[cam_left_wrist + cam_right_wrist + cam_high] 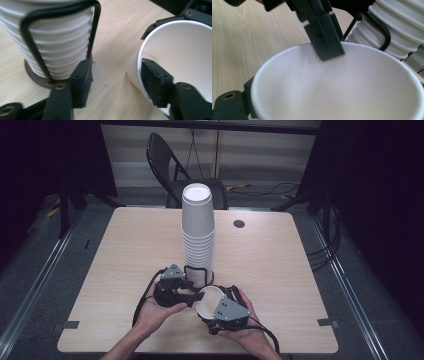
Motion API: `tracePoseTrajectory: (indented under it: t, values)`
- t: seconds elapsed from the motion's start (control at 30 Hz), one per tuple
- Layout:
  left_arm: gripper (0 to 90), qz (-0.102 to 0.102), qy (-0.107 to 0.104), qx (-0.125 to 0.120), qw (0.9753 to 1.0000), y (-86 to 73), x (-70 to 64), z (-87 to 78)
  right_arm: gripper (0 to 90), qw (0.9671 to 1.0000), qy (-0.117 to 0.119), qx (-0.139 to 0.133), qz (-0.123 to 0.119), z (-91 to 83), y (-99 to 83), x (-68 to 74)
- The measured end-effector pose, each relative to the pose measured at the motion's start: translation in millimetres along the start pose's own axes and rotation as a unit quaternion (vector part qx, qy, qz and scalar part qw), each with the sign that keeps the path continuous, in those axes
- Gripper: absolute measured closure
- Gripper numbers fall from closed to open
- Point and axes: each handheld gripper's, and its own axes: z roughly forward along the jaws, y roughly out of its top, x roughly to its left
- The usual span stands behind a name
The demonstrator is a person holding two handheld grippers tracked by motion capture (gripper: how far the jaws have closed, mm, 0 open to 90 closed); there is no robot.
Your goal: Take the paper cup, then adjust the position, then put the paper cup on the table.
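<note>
Cup (209,301): single white paper cup, held off the surface just in front of the cup stack, toward the person, and slightly to its right; mouth tipped up and toward the left gripper.
Left gripper (192,292): just left of the cup stack's base. Jaws spread, nothing clamped. In the left gripper view one jaw sits beside the wire holder and the other reaches inside the cup's mouth, its pad against or very near the inner wall; contact can't be settled.
Cup stack (198,232): tall column of nested white cups, mouth up, standing mid-surface; ribbed by stacked rims lower down, smooth at the top cup.
Wire holder (93,30): black wire loop hugging the lowest cups of the stack, on a dark round base.
Right gripper (216,309): in front of the cup stack and to its right. Carries the cup from below and outside; the right gripper view looks straight into the bowl. Its jaws are hidden by the cup, so whether they are clenched on it can't be read for certain; the cup hanging clear of the surface suggests a grip.
Key relation: cup lies right of the left gripper, long axis tilted; rim wall sits between the spread jaws, so closing would pinch it.
Cup look: plain white, rolled rim, faint side seam, empty, undented.
Surface (125,250): pale wood grain.
</note>
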Motion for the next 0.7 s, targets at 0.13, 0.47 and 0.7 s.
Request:
tracePoseTrajectory:
  t: [0.13, 0.47, 0.7]
  values:
    - [37.4, 0.011, 0.007, -0.03, 0.9994, -3.6, -0.3, -4.4, 10.7, 0.9997, -0.007, 0.002, 0.022, -0.8, -5.0, -5.1]
    - [31.5, 0.011, 0.021, -0.045, 0.9987, -10.8, 3.8, -10.4, 10.7, 0.9949, -0.024, -0.002, 0.097, -7.4, -17.7, -29.4]
    - [30.2, 0.005, 0.028, -0.046, 0.9985, -18.9, 13.1, -16.4, 10.8, 0.9896, -0.026, -0.023, 0.14, -11.8, -18.2, -42.3]
